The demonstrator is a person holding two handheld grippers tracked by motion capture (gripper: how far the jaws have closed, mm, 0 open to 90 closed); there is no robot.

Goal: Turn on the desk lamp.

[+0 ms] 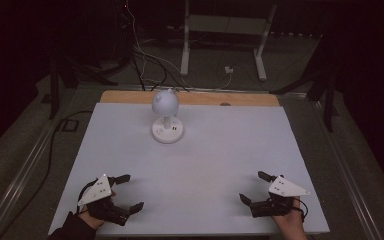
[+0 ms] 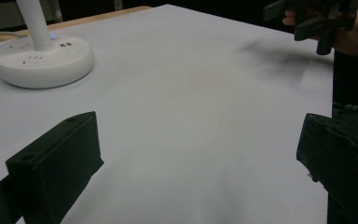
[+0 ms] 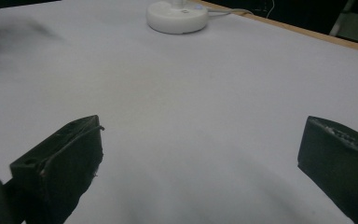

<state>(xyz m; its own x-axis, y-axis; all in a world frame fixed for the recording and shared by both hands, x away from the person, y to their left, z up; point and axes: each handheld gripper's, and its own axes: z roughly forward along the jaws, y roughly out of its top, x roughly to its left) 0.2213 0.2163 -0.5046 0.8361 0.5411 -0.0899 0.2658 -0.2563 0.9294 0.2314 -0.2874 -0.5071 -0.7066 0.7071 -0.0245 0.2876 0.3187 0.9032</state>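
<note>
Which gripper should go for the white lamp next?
Left, probably. The lamp stands left of the table's middle, so the left gripper has the shorter path than the right gripper. Both are open and hold nothing.

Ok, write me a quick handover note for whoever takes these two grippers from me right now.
Left gripper: open, holding nothing, low over the near left part of the white table.
Right gripper: open, holding nothing, low over the near right part.
White desk lamp: stands upright on its round base toward the far edge, nearer the left side, its cable running off the back. Both grippers are well apart from it.
Done: nothing visible; the lamp is untouched.
Left: probably reach forward to the lamp; the left gripper looks closer.
</note>
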